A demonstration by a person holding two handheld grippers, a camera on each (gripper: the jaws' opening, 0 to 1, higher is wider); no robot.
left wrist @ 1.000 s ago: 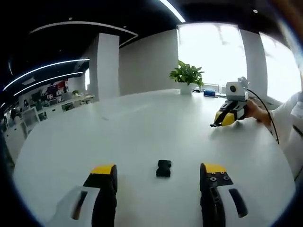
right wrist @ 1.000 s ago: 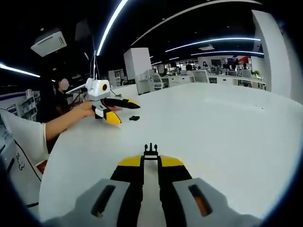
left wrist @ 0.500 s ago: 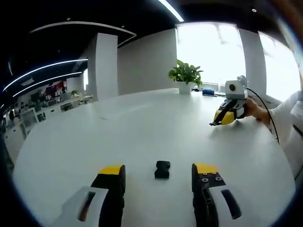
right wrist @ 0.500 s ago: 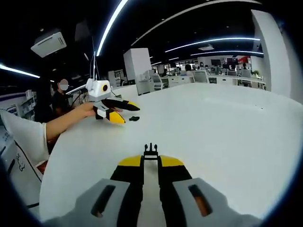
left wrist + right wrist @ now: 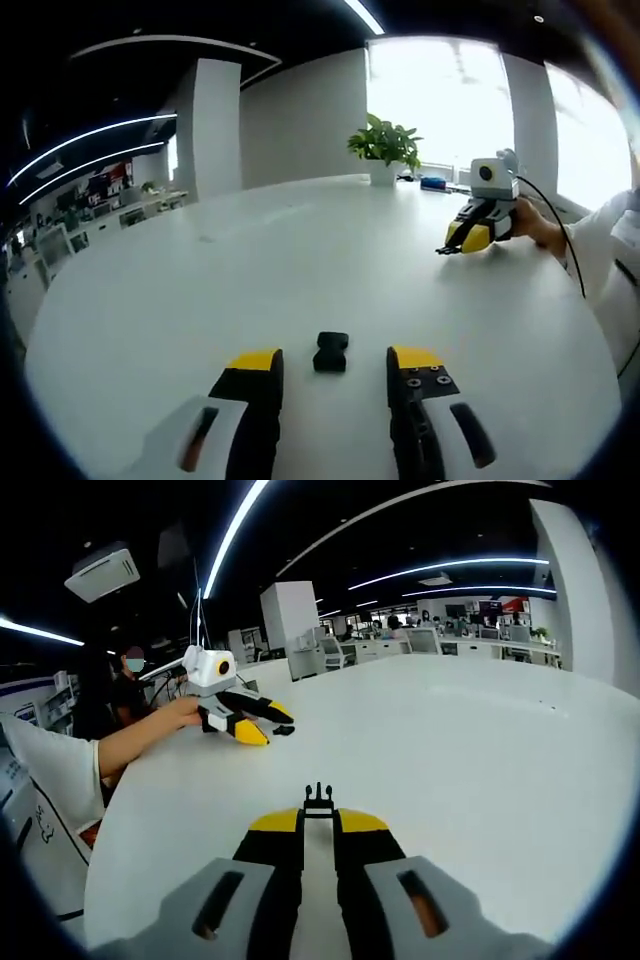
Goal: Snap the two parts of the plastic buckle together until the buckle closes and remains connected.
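My right gripper (image 5: 318, 825) clamps prong half (image 5: 318, 799). Left gripper (image 5: 328, 362) open, socket half (image 5: 331, 352) at 12 o'clock, ungrasped. Halves unjoined.

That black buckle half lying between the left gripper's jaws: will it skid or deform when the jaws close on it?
The buckle half looks like small moulded plastic, so probably stiff and light. It lies flat and loose on the smooth white table, so an off-centre jaw may well slide or spin it. The left gripper straddles it with jaws open, roughly centred, which should limit that.
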